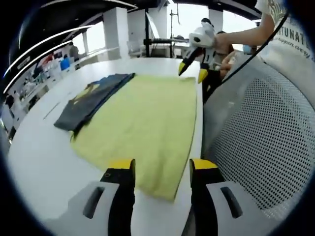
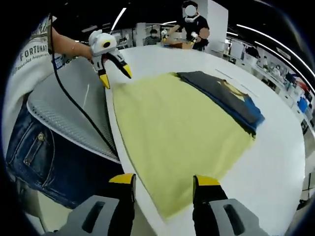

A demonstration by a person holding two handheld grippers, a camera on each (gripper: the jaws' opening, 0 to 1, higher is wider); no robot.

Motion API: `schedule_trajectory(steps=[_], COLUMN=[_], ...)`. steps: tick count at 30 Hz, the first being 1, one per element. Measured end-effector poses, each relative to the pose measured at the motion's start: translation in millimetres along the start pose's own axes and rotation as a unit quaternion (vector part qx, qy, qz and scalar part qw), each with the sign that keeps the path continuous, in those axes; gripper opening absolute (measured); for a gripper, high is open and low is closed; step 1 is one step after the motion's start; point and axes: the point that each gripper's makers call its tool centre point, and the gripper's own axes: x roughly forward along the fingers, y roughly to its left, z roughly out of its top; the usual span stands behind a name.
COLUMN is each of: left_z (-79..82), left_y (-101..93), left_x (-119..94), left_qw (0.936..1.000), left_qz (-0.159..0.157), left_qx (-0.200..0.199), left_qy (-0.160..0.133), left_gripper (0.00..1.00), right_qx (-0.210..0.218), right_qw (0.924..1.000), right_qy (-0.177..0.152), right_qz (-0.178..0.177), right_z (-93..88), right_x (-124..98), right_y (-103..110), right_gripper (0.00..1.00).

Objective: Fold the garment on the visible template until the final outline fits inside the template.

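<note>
A yellow-green cloth template (image 1: 147, 120) (image 2: 177, 137) lies flat on the white table (image 1: 39, 157) (image 2: 275, 162). A dark blue-grey garment with a yellow print (image 1: 93, 98) (image 2: 224, 96) lies folded in a strip along the template's far edge, partly on it. My left gripper (image 1: 160, 169) is open above the template's near corner, empty; in the right gripper view it appears as the left gripper (image 2: 114, 74) at the far corner. My right gripper (image 2: 163, 183) is open over the opposite near corner; it appears as the right gripper (image 1: 193, 71) in the left gripper view, held by a hand.
A white mesh chair back (image 1: 261, 142) (image 2: 74, 113) stands at the table's near edge beside a person in jeans (image 2: 39, 157). Shelves with items (image 1: 44, 69) line the far wall. Another person (image 2: 189, 29) stands beyond the table.
</note>
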Motion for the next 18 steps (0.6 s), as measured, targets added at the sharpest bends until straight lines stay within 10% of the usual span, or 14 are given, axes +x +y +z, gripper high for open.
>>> schedule_trajectory(steps=[18], left_z=[-21.8], left_y=[-6.3], left_x=[1.1], left_qw=[0.9971], left_qz=[-0.008], left_qx=[0.043], left_qy=[0.062], left_gripper=[0.2], right_qx=[-0.023], right_qw=[0.9987], right_qy=[0.043], right_qz=[0.018], right_z=[-19.2], right_x=[6.0], right_y=[1.9], right_gripper=[0.27])
